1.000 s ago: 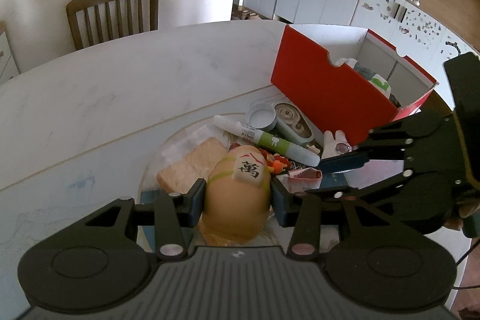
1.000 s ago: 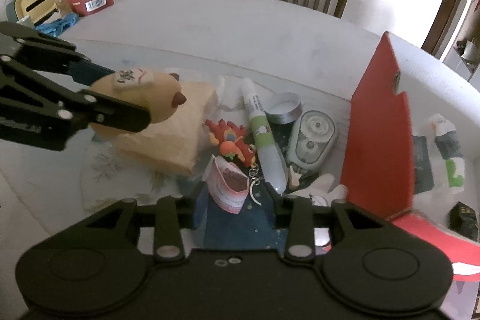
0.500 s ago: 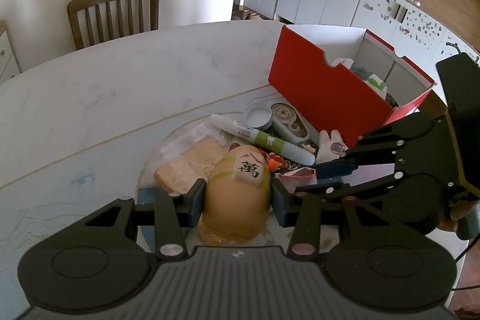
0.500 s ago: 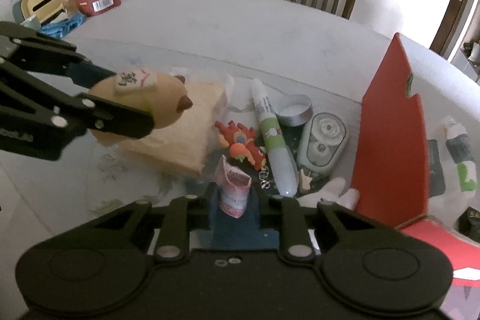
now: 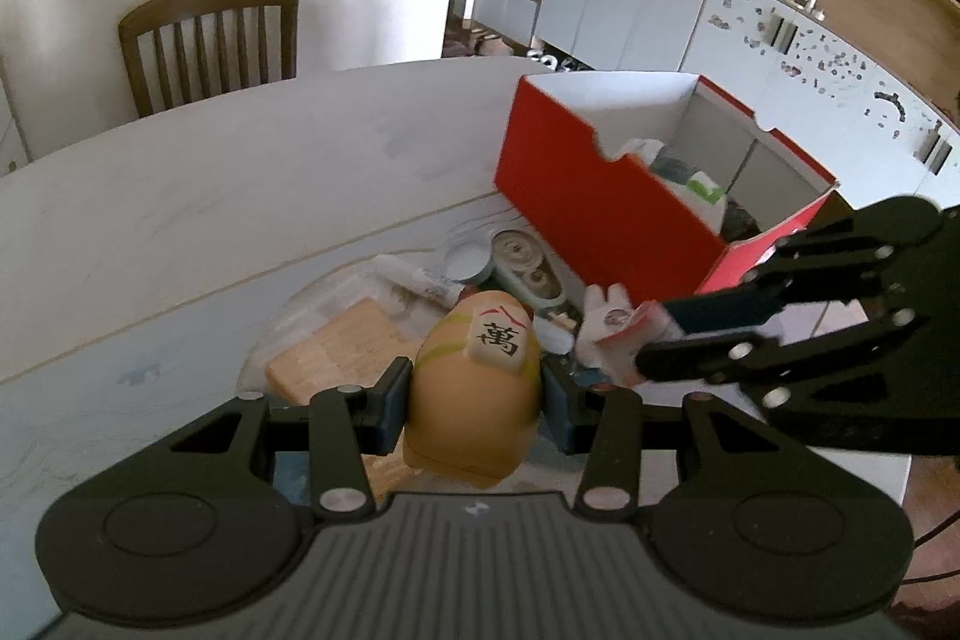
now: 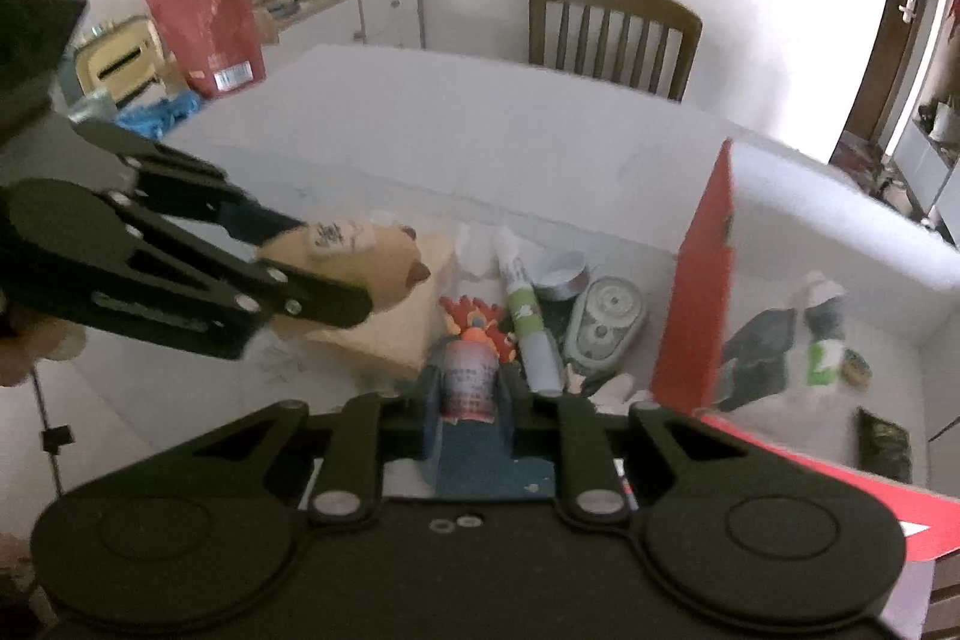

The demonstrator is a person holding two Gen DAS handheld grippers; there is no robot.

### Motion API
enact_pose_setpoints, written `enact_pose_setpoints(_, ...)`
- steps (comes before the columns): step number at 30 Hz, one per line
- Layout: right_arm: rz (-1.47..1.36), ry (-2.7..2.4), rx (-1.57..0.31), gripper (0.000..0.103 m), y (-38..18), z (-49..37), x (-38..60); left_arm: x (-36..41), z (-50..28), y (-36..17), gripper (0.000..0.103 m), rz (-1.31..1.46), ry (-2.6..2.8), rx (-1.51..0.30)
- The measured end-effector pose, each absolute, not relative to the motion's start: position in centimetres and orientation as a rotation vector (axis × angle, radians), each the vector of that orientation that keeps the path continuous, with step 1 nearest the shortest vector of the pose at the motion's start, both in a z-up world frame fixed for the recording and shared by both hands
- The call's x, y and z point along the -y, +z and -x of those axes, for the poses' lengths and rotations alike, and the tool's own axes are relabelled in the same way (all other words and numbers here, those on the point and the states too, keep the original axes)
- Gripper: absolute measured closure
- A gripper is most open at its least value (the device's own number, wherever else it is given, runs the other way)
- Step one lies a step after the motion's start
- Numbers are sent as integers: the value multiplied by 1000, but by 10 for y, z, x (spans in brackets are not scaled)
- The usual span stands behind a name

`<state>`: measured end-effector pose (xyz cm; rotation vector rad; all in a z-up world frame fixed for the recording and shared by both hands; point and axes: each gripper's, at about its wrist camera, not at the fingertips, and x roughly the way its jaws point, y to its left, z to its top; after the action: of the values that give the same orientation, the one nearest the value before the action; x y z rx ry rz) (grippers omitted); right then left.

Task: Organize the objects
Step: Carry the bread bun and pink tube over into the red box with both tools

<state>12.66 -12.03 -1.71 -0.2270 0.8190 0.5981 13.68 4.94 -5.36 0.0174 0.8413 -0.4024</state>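
Observation:
My left gripper [image 5: 475, 394] is shut on a tan egg-shaped plush toy [image 5: 474, 400] with a mahjong tile on top, held above the pile; the toy also shows in the right wrist view [image 6: 366, 262]. My right gripper [image 6: 469, 400] is shut on a small pink-and-white packet [image 6: 468, 382], lifted off the table; in the left wrist view the packet [image 5: 624, 334] sits at its fingertips. The red open box [image 5: 600, 214] stands to the right with several items inside.
On the round mat lie a tan sponge block [image 5: 342, 346], a white-green tube [image 6: 522, 304], a round tin [image 6: 561, 280], a green tape dispenser [image 6: 606, 322] and a red-orange toy [image 6: 480, 322]. A wooden chair [image 5: 210, 34] stands beyond the white table [image 5: 180, 196].
My right gripper closed on the pink packet and lifted it up from the table. My left gripper rose a little with the plush toy.

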Motion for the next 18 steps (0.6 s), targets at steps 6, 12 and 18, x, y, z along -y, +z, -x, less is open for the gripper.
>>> enact_pose_setpoints(6, 187, 583, -787, 84, 12, -125, 150, -27, -139, -38, 59, -27, -426, -824)
enact_pose_setpoints(12, 155, 558, -760, 84, 32, -130, 180, 3, -151, -22, 59, -32, -455, -799)
enact_pose_setpoints(18, 147, 494, -721, 84, 46, -144, 216, 40, -168, -11, 59, -50, -493, -775)
